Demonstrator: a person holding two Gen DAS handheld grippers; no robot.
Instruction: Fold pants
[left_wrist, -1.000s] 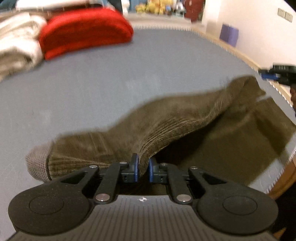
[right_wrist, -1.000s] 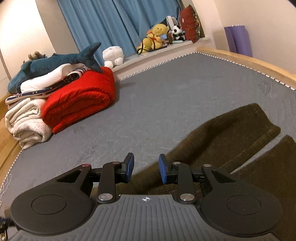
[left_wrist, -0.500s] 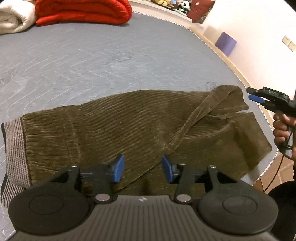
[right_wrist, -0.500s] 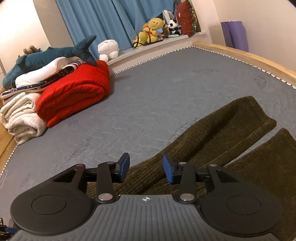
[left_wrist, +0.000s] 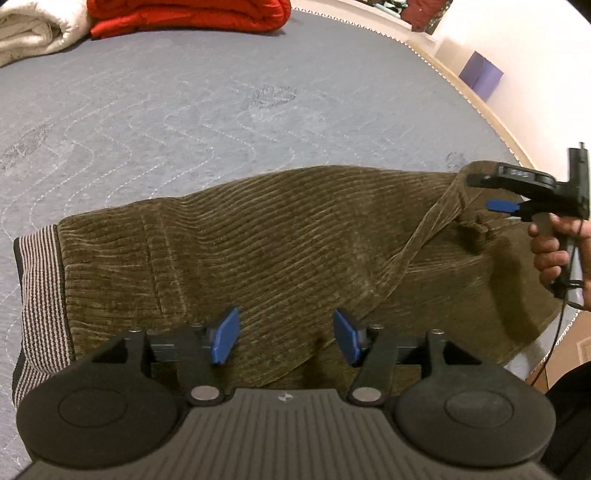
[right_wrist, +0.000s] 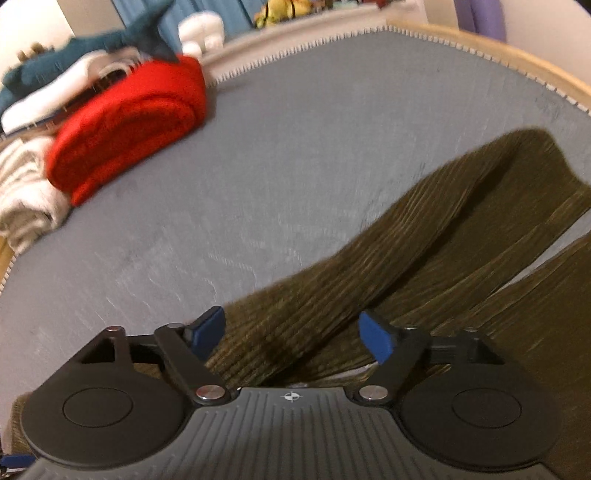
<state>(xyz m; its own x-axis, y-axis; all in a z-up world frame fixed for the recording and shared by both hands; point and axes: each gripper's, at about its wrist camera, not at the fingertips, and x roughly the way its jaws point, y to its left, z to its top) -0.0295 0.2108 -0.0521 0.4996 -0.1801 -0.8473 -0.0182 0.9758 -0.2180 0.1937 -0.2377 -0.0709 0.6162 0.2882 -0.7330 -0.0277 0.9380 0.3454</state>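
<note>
Two grippers, both spread and holding nothing: left gripper (left_wrist: 282, 334) over the pants (left_wrist: 258, 251) near their striped waistband (left_wrist: 38, 284), right gripper (right_wrist: 291, 334) above the leg ends. Pants lie folded leg-on-leg upon the grey mattress (left_wrist: 184, 110), legs imperfectly aligned. Judged next: aligning the legs, then folding crosswise toward the waistband.

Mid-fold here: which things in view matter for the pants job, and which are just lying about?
Job:
- olive corduroy pants, lying on the grey mattress
- left tool, open above the pants
- right tool, open over a pant leg

Lying about:
- red blanket
- cream blanket
- plush shark
- purple box
</note>
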